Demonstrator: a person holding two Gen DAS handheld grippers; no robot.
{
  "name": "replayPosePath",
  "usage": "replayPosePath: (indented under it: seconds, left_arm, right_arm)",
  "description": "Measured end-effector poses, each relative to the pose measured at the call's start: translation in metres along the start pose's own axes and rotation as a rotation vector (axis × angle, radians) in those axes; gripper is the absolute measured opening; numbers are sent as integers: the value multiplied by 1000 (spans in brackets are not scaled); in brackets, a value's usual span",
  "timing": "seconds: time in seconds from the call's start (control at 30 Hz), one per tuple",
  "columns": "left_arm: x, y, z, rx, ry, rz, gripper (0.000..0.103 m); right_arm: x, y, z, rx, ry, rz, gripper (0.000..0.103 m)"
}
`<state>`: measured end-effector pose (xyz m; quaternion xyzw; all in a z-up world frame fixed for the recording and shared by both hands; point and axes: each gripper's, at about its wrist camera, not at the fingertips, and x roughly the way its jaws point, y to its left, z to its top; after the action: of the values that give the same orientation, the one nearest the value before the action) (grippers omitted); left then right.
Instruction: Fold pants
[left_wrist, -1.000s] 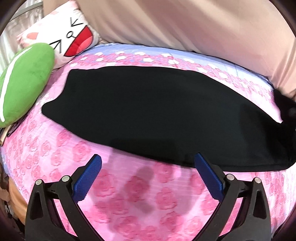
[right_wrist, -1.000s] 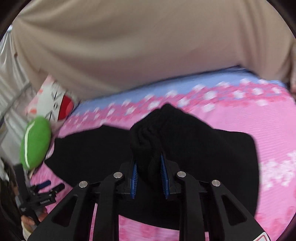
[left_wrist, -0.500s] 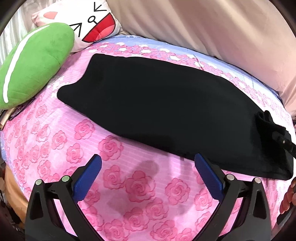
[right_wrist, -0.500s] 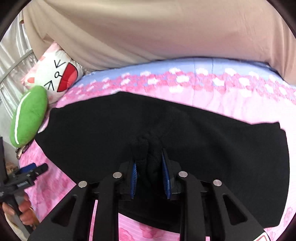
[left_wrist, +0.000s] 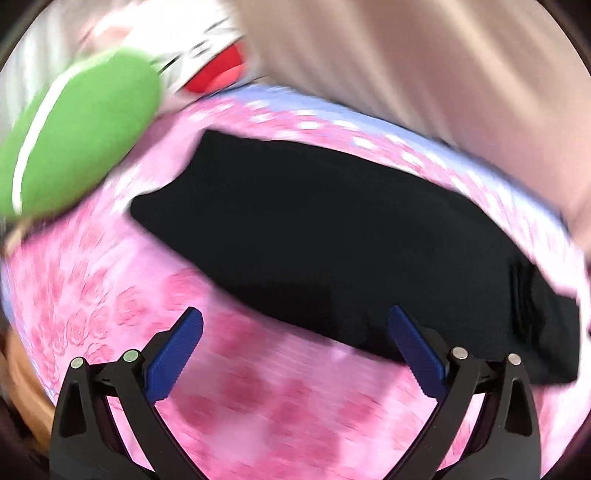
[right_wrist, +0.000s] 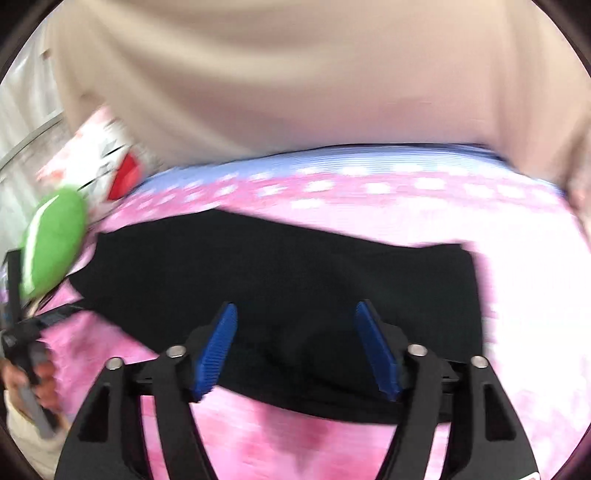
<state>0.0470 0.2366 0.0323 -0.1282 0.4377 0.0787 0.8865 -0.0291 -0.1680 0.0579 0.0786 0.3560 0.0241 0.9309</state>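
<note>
The black pants (left_wrist: 332, 229) lie flat in a long strip across the pink rose-patterned bed sheet (left_wrist: 258, 406). My left gripper (left_wrist: 295, 321) is open and empty, just above the near edge of the pants. In the right wrist view the pants (right_wrist: 295, 280) lie under my right gripper (right_wrist: 293, 314), which is open and empty over the near edge of the cloth. Both views are motion-blurred.
A green plush pillow (left_wrist: 77, 129) and a white cartoon-face pillow (left_wrist: 207, 55) sit at the left end of the bed. A beige curtain (right_wrist: 295, 81) hangs behind the bed. The left gripper's handle and the hand holding it (right_wrist: 26, 354) show at the left edge.
My right gripper has opened and let go of the pants, which now lie flat. My left gripper has moved forward toward the pants' near edge.
</note>
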Motion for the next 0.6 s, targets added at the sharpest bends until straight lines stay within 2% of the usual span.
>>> replayPosePath:
  seconds: [0.03,0.13,0.23,0.27,0.33,0.4,0.47,0.53,0.57,0.6]
  left_arm:
    - [7,19,4,-63,11,3,98]
    - [26,78,15,-253,30,-1,98]
    - [46,105,26,-349,62,-55,98]
    - [53,108,29,-365,73,-81,98]
    - [58,106,35,-360,54,-59,98]
    - [66,101,42,-359,42,-104,98]
    - [72,96,45,-363,7,-95,98]
    - [80,92,52,-355,-29,-97,98]
    - [83,90,56,-341,-39,-98,98]
    - [85,88,59,-332,-42,-92,89]
  right_arm:
    - [-7,-22,-4,37,-10,-67,70]
    - [-12,-74,-17,142,8,-156,71]
    - [-2,-107,-31,249,51,-141,71]
    - [3,-113,-35,276,64,-120,71]
    - [14,-117,-40,312,89,-78,72]
    - [25,-117,-44,345,109,-16,73]
    - [33,-114,-45,374,102,30,87]
    - [38,-107,-42,375,89,52,87]
    - [40,-104,-40,374,75,40,84]
    - [43,-102,-39,376,69,45,77]
